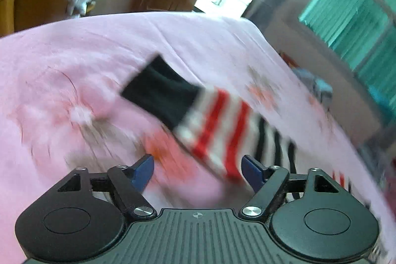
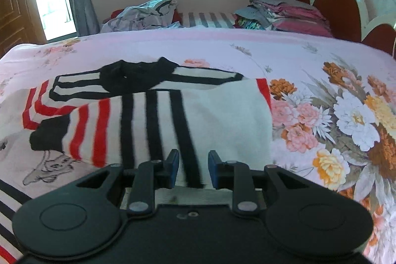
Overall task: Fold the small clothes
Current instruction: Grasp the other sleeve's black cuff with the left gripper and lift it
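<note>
a: where's the striped garment (image 2: 158, 113) lying?

b: spread on the bed (image 2: 284, 53), on the pink flowered sheet. it's white with red and black stripes and black cuffs. taking the garment as the landmark, the big printed flower bunch sits just off its right edge in the right wrist view, and the piles of other clothes (image 2: 279, 14) lie well beyond its far edge, up by the headboard.

a: and the right gripper (image 2: 193, 170)?

b: it hovers at the garment's near edge. its jaws stand partly apart, and a black stripe and white cloth of the garment run between the blue pads. they are not closed on the cloth; i can't tell whether the pads touch it.

a: the left gripper (image 1: 198, 172)?

b: that view is blurred. its jaws are spread wide and hold nothing. a sleeve (image 1: 198, 120) of the garment, black cuff then red and white stripes, lies ahead of it, and the striped end reaches down between the pads, nearer the right-hand one. the black cuff points away from the jaws, toward the far side of the bed. whether cloth and pad touch, i can't tell through the blur.
</note>
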Tool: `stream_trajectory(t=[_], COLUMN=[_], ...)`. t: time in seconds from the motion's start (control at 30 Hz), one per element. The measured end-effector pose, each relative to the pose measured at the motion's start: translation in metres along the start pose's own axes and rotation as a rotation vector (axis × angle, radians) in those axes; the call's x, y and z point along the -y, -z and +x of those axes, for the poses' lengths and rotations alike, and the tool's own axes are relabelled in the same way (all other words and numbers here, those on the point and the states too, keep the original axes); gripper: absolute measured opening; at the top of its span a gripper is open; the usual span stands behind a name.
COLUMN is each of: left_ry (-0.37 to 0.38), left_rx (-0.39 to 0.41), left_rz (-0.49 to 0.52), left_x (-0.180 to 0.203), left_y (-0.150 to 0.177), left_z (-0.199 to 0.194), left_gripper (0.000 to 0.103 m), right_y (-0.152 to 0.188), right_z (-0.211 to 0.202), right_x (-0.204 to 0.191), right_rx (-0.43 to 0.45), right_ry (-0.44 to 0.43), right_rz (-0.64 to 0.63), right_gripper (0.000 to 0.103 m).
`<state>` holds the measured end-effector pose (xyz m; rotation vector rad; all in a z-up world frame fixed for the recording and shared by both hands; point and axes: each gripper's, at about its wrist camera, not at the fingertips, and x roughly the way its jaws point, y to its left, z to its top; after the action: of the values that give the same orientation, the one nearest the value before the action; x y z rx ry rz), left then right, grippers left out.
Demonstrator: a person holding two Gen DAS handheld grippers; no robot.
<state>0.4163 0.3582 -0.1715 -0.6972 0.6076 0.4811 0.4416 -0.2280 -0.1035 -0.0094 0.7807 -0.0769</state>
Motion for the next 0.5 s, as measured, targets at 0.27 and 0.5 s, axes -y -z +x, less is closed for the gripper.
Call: stream_trajectory(t=[0.27,0.5], left_ry=[0.094,0.126], left_rx=[0.009,-0.031], left_rz=[-0.079,-0.128], left_x=[-0.027,-0.045], left_y=[-0.034,-0.033], left_z=[0.033,0.042], left_gripper=[0.059,0.004], right_y=[-0.004,-0.009], right_z=[-0.012,-0.013], right_x=[-0.026,-0.015], right_rx=[0.012,0.017], right_ry=[0.053,0.089], right_rz=[0.045,0.072], right_gripper=[0.026,0.026])
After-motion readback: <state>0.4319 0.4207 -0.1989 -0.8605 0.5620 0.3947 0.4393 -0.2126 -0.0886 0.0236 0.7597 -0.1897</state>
